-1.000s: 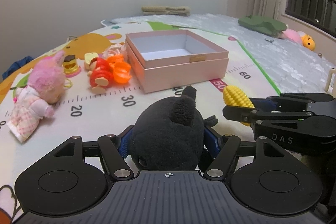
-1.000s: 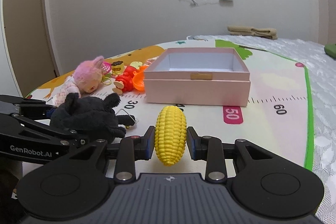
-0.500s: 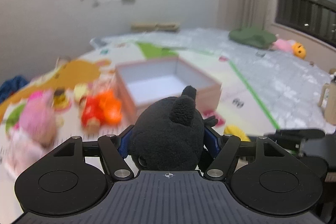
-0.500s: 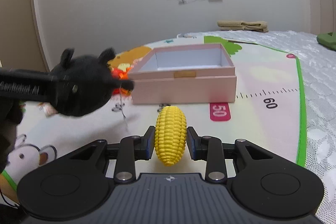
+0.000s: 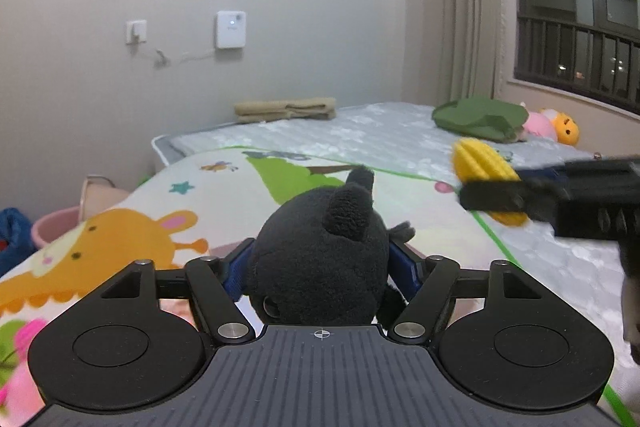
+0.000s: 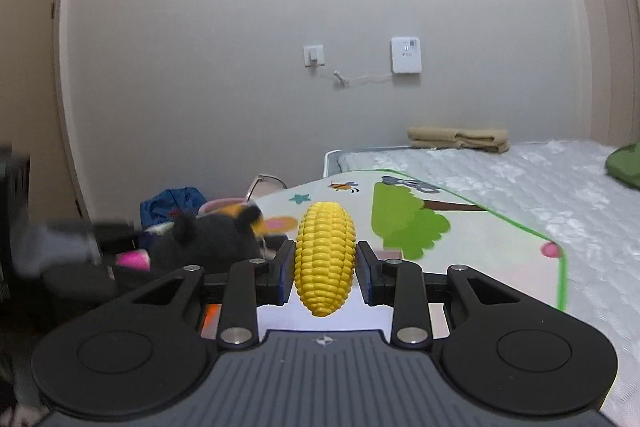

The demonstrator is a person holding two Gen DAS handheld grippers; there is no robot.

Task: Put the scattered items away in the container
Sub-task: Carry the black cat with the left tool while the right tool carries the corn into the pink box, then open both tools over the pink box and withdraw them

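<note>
Two toys are held, one per gripper: one black plush toy (image 5: 320, 259) and one yellow toy corn cob (image 6: 325, 258). The container is not visible in either view.

The left gripper (image 5: 322, 267) is clamped on the black plush toy, with a blue pad pressed against each flank. The plush fills the gap between the fingers. Its two rounded ears point up and forward, away from the camera; its face cannot be seen.

The right gripper (image 6: 325, 269) is clamped on the toy corn cob at mid-length. The cob's long axis runs roughly along the fingers, one tapered tip aimed toward the camera and slightly down, the other away toward the wall.

Both grippers are raised above the play mat (image 5: 224, 195), level and facing the far wall. In the left wrist view, the right gripper crosses the right edge, blurred, with the cob (image 5: 486, 169) projecting from it. In the right wrist view, the left gripper and plush (image 6: 208, 239) appear at lower left, also blurred.

Beyond the mat: one folded beige towel (image 5: 286, 109), one green cushion (image 5: 480, 117), and one wall socket (image 5: 135, 31).
</note>
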